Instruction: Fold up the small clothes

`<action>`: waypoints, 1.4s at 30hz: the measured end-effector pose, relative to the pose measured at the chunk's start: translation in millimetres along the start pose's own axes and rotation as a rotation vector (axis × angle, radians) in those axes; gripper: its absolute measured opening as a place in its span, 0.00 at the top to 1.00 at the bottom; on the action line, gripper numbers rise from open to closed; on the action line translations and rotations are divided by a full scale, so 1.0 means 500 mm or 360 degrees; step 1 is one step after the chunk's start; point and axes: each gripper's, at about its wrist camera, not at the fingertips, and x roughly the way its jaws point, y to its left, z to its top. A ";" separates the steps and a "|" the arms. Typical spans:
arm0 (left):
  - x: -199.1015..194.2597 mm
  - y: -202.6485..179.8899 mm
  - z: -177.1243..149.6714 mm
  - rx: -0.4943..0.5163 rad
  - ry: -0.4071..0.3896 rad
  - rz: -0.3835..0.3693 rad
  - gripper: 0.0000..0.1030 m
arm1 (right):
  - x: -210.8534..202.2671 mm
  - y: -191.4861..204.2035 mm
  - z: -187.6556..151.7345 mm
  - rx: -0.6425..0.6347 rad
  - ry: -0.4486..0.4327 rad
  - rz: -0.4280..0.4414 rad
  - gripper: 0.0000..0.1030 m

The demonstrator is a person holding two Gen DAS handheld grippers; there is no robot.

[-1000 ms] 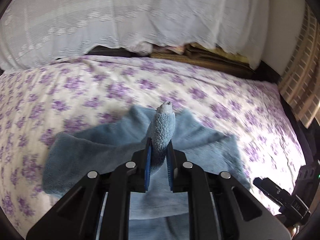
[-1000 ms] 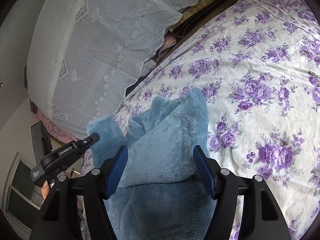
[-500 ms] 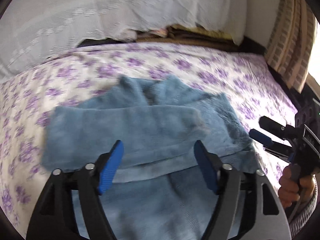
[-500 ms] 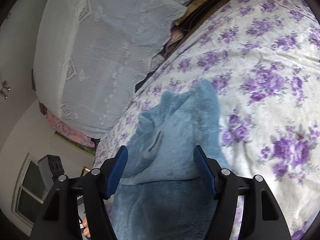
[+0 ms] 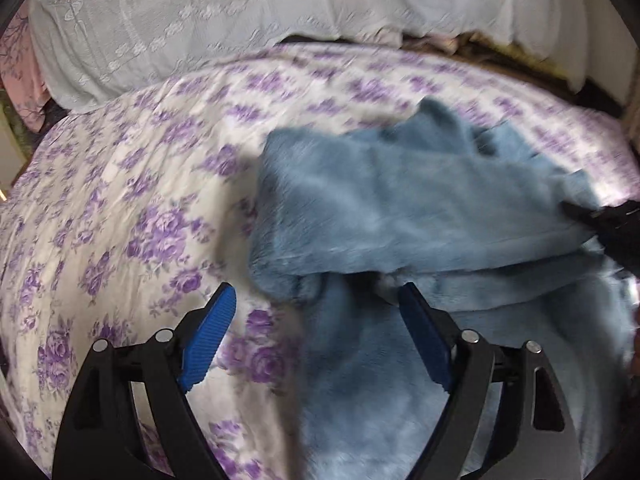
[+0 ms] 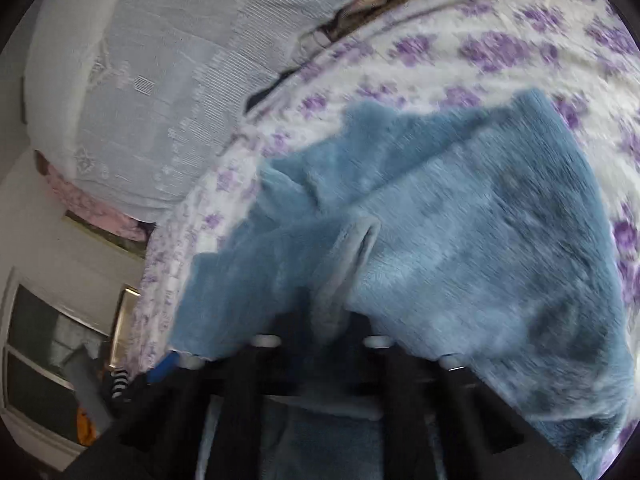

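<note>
On the bed, in the left wrist view: fluffy blue fleece garment (image 5: 400, 208) spread over a white bedsheet printed with purple flowers (image 5: 140, 200), with a sleeve-like flap laid across its body, probably a first fold. Left gripper (image 5: 316, 296) poised over the garment's near left edge, blue pads wide apart, having just been opening, with nothing pinched. Only bedsheet and the garment's edge visible in the gap, untouched. Likely parked there after a release, or lined up to seize that edge for the next fold. Far right of the picture: dark tip of the right gripper (image 5: 608, 220) against the garment's right side. Behind the bed, a white lace cover (image 5: 200, 20) draped over a heap.

In the right wrist view: right gripper (image 6: 328, 320) clamped tight on a raised ridge of the fluffy blue fleece garment (image 6: 460, 240), pile bunching up out of the narrow gap. Seemingly held so in order to lift this side and carry it across the body. Rest of the garment lying on the bedsheet (image 6: 480, 52). Much motion blur, so seam detail not readable.
</note>
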 end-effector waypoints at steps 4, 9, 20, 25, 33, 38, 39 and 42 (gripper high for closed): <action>0.001 0.008 -0.006 -0.0021 -0.0008 -0.0017 0.15 | -0.085 0.000 0.021 -0.0082 -0.0243 -0.0028 0.91; 0.037 0.012 -0.019 -0.0034 0.0096 -0.0021 0.08 | -0.091 -0.128 0.024 0.0017 -0.0142 -0.0238 0.93; -0.065 0.002 0.080 -0.0109 -0.0145 -0.0208 0.10 | -0.199 -0.051 0.050 -0.0128 -0.0439 -0.0141 0.69; 0.056 -0.063 0.151 -0.0091 0.0035 -0.0206 0.10 | -0.072 -0.019 0.069 -0.0113 -0.0151 0.0016 0.64; 0.120 0.042 0.106 -0.0392 0.0148 -0.0276 0.05 | -0.078 -0.119 0.054 0.0013 -0.0160 -0.0133 0.77; 0.034 0.011 0.092 -0.0245 0.0022 -0.0388 0.05 | -0.104 -0.020 0.006 -0.0225 -0.0206 -0.0074 0.51; 0.032 -0.007 0.084 -0.0186 0.0030 -0.0399 0.05 | -0.096 -0.002 -0.007 -0.0276 -0.0162 -0.0050 0.48; 0.070 -0.074 0.038 0.0069 0.0108 -0.0227 0.04 | -0.040 0.011 -0.057 -0.0373 0.0031 -0.0057 0.45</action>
